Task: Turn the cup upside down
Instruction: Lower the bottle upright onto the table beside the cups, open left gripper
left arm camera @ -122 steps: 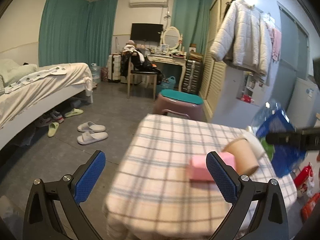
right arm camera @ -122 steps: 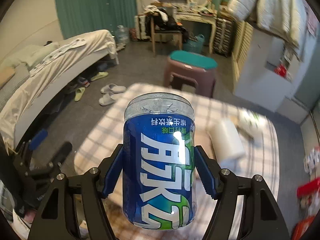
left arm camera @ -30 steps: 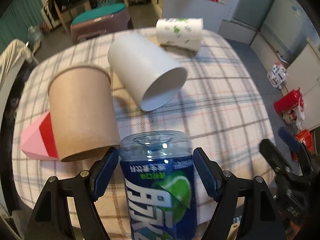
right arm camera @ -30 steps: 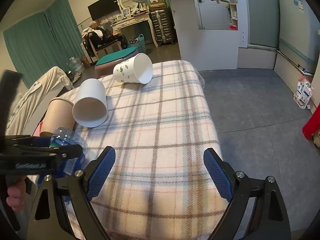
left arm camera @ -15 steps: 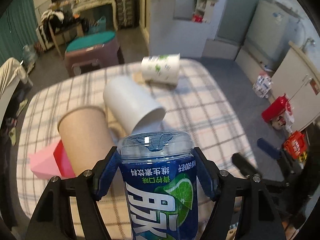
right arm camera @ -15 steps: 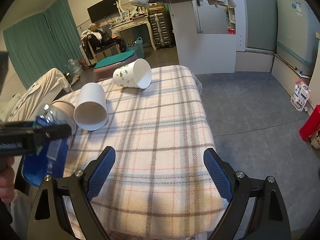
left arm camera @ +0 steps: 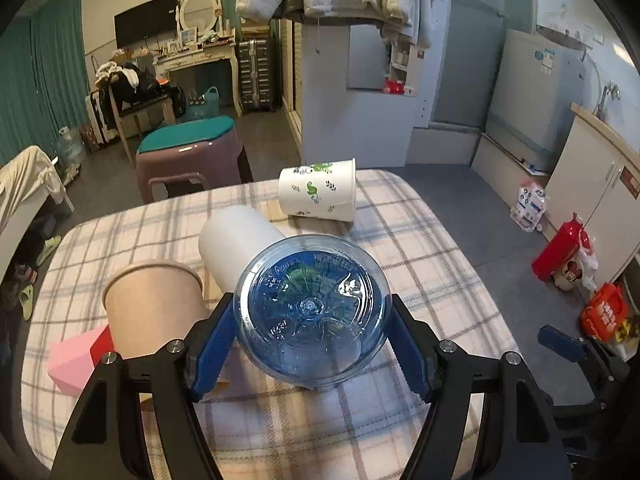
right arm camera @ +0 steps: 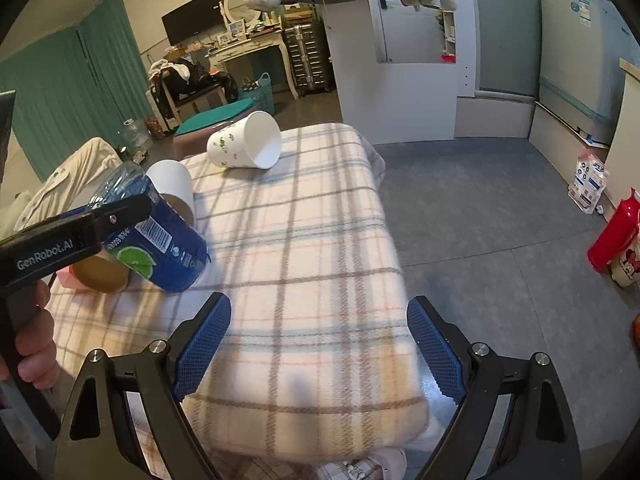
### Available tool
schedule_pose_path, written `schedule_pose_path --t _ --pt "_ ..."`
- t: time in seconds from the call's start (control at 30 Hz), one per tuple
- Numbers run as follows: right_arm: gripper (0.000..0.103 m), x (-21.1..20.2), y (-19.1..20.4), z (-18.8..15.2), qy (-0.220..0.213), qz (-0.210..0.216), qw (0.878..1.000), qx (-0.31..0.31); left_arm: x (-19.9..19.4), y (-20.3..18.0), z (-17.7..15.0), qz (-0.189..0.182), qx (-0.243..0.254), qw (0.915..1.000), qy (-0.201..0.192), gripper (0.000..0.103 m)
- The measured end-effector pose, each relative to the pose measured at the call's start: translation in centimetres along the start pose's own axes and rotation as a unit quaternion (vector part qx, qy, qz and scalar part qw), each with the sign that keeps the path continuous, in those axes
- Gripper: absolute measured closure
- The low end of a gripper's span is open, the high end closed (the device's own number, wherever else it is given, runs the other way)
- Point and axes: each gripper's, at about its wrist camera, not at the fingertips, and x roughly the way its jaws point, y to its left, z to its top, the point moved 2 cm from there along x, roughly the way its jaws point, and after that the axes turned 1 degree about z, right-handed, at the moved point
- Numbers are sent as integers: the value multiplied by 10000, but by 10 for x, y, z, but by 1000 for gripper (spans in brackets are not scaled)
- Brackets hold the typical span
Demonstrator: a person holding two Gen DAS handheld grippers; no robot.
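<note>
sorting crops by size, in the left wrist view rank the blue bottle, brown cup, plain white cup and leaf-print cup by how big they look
1. blue bottle, nearest the camera, which inflates it
2. brown cup
3. plain white cup and leaf-print cup: too alike to rank, and the white one is partly hidden.

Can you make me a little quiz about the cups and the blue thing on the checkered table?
1. True or false: the left tool is shut on the blue cup.
2. How many paper cups lie on their sides on the checkered table?
A. one
B. two
C. three
3. Fill the gap: the right tool is ____ and holds nothing.

Key:
1. True. Its pads press both sides of the blue cup.
2. C. The brown cup, the plain white cup and the leaf-print cup all lie on their sides.
3. open
</note>
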Motion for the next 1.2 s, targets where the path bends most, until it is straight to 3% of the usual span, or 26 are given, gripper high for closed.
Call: schedule_pose_path --t 0.63,0.77,0.83,1.2 --pt "13 3 3 2 -24 -21 10000 26 1 -13 -5 -31 407 9992 23 29" --pt "13 1 4 3 -36 -14 10000 6 1 -13 -5 -48 363 9993 25 27" --pt "13 -1 6 2 -41 -19 10000 -11 0 -14 -5 -30 356 9994 31 20" --pt "13 -24 13 4 -298 -10 9995 -76 -35 -10 2 -107 226 9989 -388 20"
